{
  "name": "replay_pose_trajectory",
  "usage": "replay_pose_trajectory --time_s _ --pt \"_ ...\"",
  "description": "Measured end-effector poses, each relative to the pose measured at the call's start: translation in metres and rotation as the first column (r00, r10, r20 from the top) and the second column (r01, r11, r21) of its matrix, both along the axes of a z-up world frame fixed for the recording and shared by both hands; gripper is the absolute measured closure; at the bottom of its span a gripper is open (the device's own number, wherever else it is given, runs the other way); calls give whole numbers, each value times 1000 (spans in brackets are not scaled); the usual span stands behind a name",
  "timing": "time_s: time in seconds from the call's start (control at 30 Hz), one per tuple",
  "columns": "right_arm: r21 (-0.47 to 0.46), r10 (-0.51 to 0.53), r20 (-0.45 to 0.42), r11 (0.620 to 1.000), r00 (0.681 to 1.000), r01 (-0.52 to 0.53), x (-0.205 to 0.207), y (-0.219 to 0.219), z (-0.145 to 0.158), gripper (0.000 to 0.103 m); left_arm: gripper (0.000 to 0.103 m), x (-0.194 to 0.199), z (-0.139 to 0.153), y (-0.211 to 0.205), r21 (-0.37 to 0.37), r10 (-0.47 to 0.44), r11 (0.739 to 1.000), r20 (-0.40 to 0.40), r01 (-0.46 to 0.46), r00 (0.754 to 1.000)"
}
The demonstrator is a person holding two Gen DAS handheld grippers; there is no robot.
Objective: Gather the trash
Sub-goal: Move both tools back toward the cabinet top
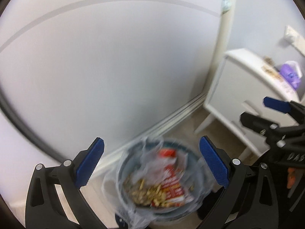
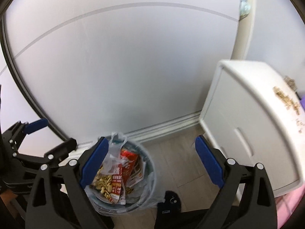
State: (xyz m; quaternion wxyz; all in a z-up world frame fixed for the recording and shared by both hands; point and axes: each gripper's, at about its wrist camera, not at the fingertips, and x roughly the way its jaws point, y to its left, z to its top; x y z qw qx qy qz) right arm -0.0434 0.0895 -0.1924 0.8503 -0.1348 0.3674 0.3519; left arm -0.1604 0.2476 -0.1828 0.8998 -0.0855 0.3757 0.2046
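Observation:
A round grey trash bin [image 1: 124, 171] lined with a clear plastic bag stands on the floor by the wall; it also shows in the right wrist view [image 2: 150, 164]. Inside lie a red snack wrapper [image 1: 171, 183] [image 2: 125, 171] and nut shells [image 1: 144, 190] [image 2: 103, 183]. My left gripper [image 1: 152, 164] is open and empty above the bin. My right gripper [image 2: 150, 162] is open and empty above the bin's right side. The right gripper shows in the left wrist view [image 1: 255, 110], the left gripper in the right wrist view [image 2: 55, 133]. More shells [image 2: 286, 99] and a purple wrapper [image 1: 290, 74] lie on the white cabinet.
A white cabinet [image 2: 238, 118] on legs stands right of the bin, also in the left wrist view [image 1: 228, 95]. A frosted glass sliding door [image 2: 124, 66] with a floor track is behind the bin. A black slipper [image 2: 169, 202] lies on the wood floor.

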Motion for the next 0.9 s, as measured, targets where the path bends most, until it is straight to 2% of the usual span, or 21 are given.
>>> replay_pose_trajectory --time_s 0.07,0.23,0.37,0.63,0.9 --pt "30 -29 5 999 1000 29 4 -11 14 14 6 11 22 -12 48 -49 998 27 47 998" --pt "92 -84 40 993 996 80 18 -44 56 14 6 37 65 -46 110 -165 982 91 155 982" --pt "101 -128 85 988 988 120 26 -66 81 14 6 56 88 -71 98 -242 968 111 231 964" --pt "123 -307 56 946 950 298 55 -132 99 14 6 92 103 -108 34 -312 950 144 311 939" --pt "175 -358 112 925 927 337 68 -199 111 14 6 123 107 -138 4 -390 919 155 394 908"
